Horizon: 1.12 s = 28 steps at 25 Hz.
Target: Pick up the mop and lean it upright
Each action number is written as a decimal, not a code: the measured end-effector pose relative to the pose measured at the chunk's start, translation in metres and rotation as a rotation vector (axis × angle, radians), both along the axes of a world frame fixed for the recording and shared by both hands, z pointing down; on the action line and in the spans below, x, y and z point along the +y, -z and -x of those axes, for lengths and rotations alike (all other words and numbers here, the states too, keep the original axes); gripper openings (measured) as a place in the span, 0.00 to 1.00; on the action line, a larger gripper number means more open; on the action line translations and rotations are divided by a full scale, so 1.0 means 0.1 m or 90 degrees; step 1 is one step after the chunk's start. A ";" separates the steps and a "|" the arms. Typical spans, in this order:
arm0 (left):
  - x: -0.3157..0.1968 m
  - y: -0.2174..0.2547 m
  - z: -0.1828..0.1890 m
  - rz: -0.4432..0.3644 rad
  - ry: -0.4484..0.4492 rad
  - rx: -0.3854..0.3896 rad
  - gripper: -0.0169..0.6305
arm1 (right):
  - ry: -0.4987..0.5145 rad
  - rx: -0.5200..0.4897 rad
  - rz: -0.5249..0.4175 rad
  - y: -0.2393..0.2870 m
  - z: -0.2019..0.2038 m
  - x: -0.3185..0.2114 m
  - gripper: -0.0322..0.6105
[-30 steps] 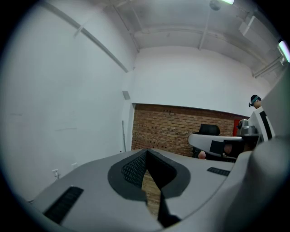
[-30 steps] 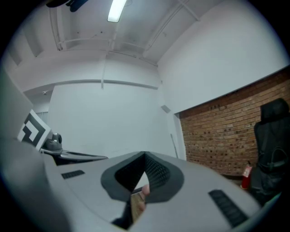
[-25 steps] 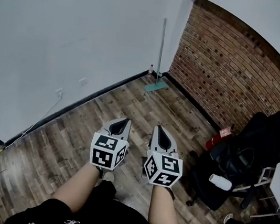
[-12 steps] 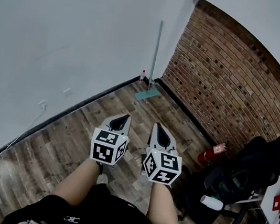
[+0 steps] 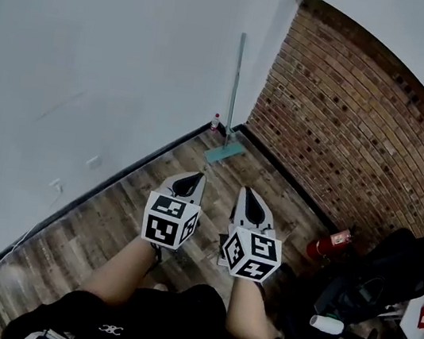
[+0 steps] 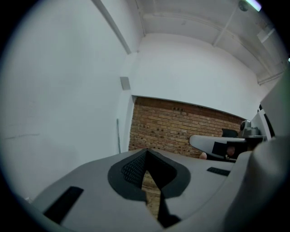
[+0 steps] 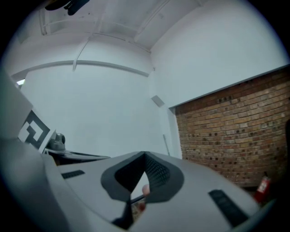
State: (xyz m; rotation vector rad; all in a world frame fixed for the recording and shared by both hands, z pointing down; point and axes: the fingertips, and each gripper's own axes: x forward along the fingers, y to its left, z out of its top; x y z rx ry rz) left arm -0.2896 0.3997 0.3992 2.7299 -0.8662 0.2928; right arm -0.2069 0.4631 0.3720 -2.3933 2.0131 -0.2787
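Observation:
The mop [image 5: 234, 88] stands upright in the room's far corner, where the white wall meets the brick wall. Its grey handle leans there and its teal head [image 5: 223, 153] rests on the wood floor. My left gripper [image 5: 191, 177] and right gripper [image 5: 247, 193] are held side by side in front of the person's legs, well short of the mop. Both are shut with nothing in them. The handle shows as a thin grey line in the left gripper view [image 6: 118, 136] and in the right gripper view [image 7: 166, 145].
A small bottle [image 5: 215, 120] stands by the skirting next to the mop. A red fire extinguisher [image 5: 331, 242] lies along the brick wall, and a black chair piled with bags [image 5: 374, 284] is at the right. A cable and socket [image 5: 94, 161] run along the white wall.
The head view has shifted, so the chair and extinguisher sit lower right in the picture. The mop stays leaning in the corner and both grippers stay shut, side by side.

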 end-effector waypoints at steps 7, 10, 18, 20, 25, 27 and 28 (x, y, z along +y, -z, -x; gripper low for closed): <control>-0.62 -0.20 -0.75 -0.003 -0.011 -0.037 0.02 | 0.001 -0.031 -0.005 -0.18 -0.74 -0.69 0.06; -0.99 -0.21 -1.13 -0.007 0.009 -0.039 0.02 | 0.020 -0.032 -0.010 -0.18 -1.15 -1.09 0.06; -1.98 -0.01 -2.35 -0.017 0.045 -0.035 0.02 | 0.058 -0.015 -0.023 0.06 -2.39 -2.15 0.06; -2.17 -0.01 -2.62 -0.017 0.057 -0.036 0.02 | 0.069 -0.025 -0.020 0.06 -2.69 -2.36 0.06; -2.63 -0.17 -2.96 0.011 0.089 -0.052 0.02 | 0.098 -0.041 -0.006 -0.04 -3.15 -2.88 0.06; -2.81 -0.25 -3.04 0.020 0.095 -0.059 0.02 | 0.106 -0.037 0.001 -0.09 -3.23 -3.06 0.06; -2.90 -0.28 -3.08 0.024 0.098 -0.059 0.02 | 0.111 -0.034 0.006 -0.13 -3.26 -3.16 0.06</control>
